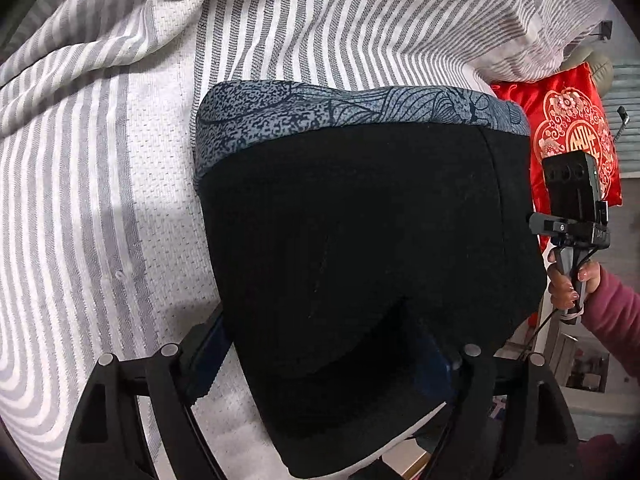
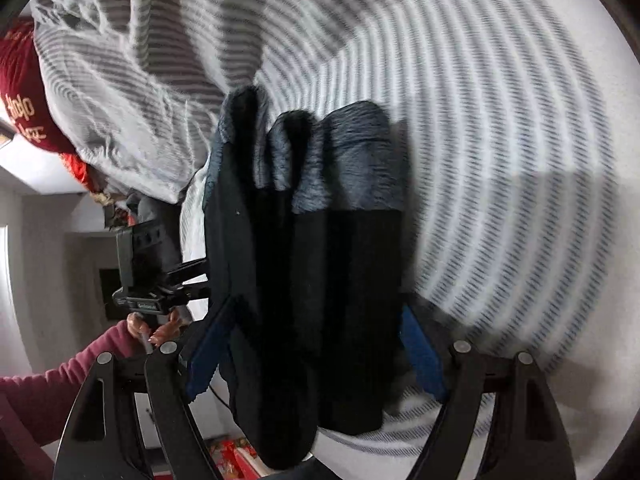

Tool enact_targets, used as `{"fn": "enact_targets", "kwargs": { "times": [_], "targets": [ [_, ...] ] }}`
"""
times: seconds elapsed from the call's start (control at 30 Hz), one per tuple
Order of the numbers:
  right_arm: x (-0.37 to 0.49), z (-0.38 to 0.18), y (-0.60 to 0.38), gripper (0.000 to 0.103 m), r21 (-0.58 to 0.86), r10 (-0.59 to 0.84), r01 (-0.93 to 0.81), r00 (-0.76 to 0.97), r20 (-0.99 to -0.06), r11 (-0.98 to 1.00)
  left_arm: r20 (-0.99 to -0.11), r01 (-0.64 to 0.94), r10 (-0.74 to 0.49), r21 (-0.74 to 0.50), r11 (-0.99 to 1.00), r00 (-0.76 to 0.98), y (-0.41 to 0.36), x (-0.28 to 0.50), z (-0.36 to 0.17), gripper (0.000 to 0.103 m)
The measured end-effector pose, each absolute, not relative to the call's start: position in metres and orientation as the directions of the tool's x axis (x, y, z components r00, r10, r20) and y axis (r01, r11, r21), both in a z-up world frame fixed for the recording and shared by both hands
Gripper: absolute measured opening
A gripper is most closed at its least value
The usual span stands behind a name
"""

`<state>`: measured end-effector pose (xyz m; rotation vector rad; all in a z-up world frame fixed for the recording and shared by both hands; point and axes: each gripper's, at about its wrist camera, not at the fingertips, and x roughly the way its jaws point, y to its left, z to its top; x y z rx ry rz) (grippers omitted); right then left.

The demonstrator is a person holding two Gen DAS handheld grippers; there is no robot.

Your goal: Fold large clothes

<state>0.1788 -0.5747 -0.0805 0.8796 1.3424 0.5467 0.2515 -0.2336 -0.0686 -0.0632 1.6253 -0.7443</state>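
Observation:
A black garment (image 1: 360, 248) with a blue-grey patterned band (image 1: 344, 116) along its far edge hangs in front of the left wrist camera, over a grey-and-white striped bedspread (image 1: 80, 200). My left gripper (image 1: 324, 364) is shut on the garment's near edge, its blue pads mostly hidden by cloth. In the right wrist view the same garment (image 2: 304, 264) hangs in vertical folds, its patterned band (image 2: 352, 160) at the far end. My right gripper (image 2: 316, 352) is shut on the garment. The right gripper's body also shows in the left wrist view (image 1: 576, 208), held by a hand.
A red embroidered cushion (image 1: 568, 128) lies at the bed's right side. The striped bedspread is bunched into a heap (image 2: 120, 80) near a red item (image 2: 24, 108). The person's pink sleeve (image 1: 616, 312) is at the right. Floor and furniture show beyond the bed edge.

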Motion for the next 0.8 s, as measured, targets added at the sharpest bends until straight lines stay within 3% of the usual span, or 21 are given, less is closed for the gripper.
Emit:
{"fn": "enact_targets", "kwargs": {
  "times": [0.2,0.23,0.33,0.43,0.57,0.8],
  "targets": [
    [0.194,-0.079,-0.559,0.083,0.771,0.758,0.136,0.14,-0.637,0.622,-0.899,0.37,-0.408,-0.437,0.82,-0.158,-0.241,0.245,-0.062,0.083],
    [0.195,-0.078,-0.558,0.08,0.757,0.745,0.139,0.134,-0.654,0.639,-0.903,0.368,-0.404,-0.428,0.825,-0.145,-0.246,0.244,-0.061,0.083],
    [0.192,-0.071,-0.558,0.056,0.747,0.734,0.169,0.145,-0.664,0.642,-0.913,0.371,-0.398,-0.403,0.837,-0.095,-0.249,0.238,-0.052,0.075],
    [0.187,-0.059,-0.556,0.047,0.745,0.725,0.165,0.173,-0.667,0.646,-0.921,0.387,-0.385,-0.375,0.842,-0.056,-0.252,0.232,-0.04,0.066],
    [0.183,-0.05,-0.56,0.044,0.777,0.75,0.193,0.203,-0.629,0.599,-0.924,0.369,-0.381,-0.365,0.855,-0.031,-0.253,0.231,-0.03,0.058],
    [0.176,-0.028,-0.581,0.044,0.798,0.763,0.196,0.232,-0.603,0.57,-0.92,0.379,-0.392,-0.367,0.85,-0.011,-0.271,0.229,-0.004,0.058]
  ]
}}
